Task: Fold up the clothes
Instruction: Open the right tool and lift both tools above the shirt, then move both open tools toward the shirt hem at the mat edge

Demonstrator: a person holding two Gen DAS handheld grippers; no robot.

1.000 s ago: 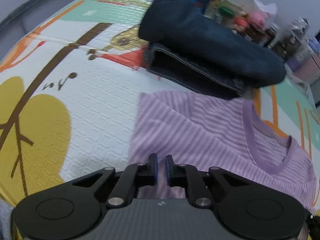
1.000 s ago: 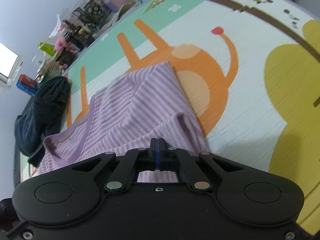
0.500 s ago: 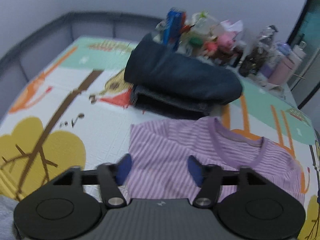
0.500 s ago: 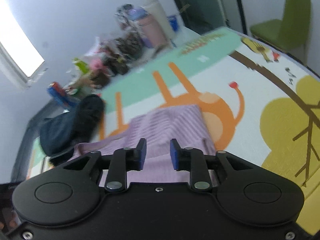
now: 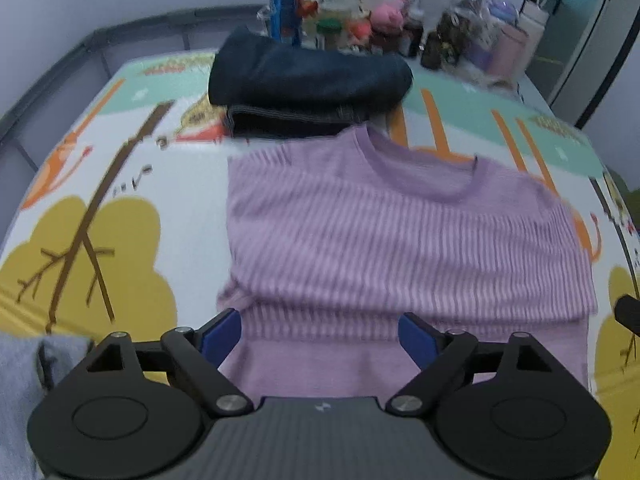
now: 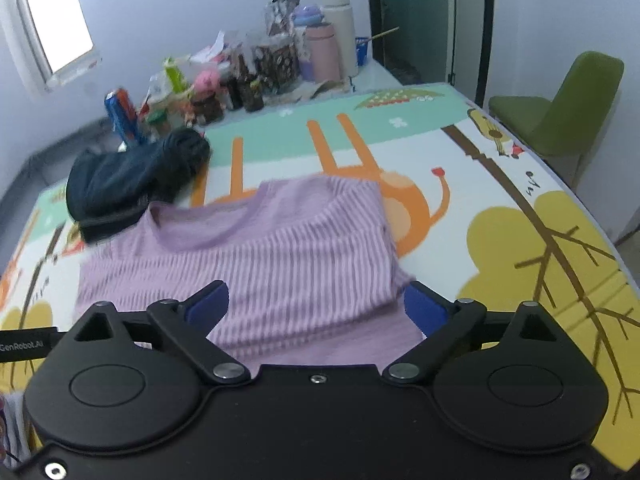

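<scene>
**Both hand-held grippers wide open above a folded purple shirt**

A purple-and-white striped knit shirt (image 5: pixel 400 232) with a plain purple collar lies folded on a cartoon-printed foam play mat (image 5: pixel 120 184) that covers the worktop. Its collar points away from the cameras and its near, plain purple edge runs under both tools.

The left hand-held gripper (image 5: pixel 320 330) hangs over the shirt's near edge with its blue-padded fingers (image 5: pixel 222 330) spread far apart and nothing between them; whether the pads touch the cloth cannot be told. The right hand-held gripper (image 6: pixel 316 306) sits over the shirt's near right part, likewise spread wide and holding nothing. Its right fingertip lies just beside the shirt's right-hand edge.

Just beyond the shirt's collar, towards its far left corner, lies a folded pile of dark blue denim (image 5: pixel 308 88), touching or slightly overlapped by the shirt. Past the denim, along the far rim of the worktop, stands a crowd of bottles, cans and small toys (image 6: pixel 248 76), too blurred to name one by one.

A grey cloth (image 5: pixel 24 392) is cut off at the left view's lower left corner. A dark rounded part at that view's right edge is too little seen to identify. A green chair (image 6: pixel 568 108) stands off to the shirt's far right, beyond the mat. The shirt's stripes are smeared by motion blur in both views, and each tool's black body hides the shirt's nearest portion.
</scene>
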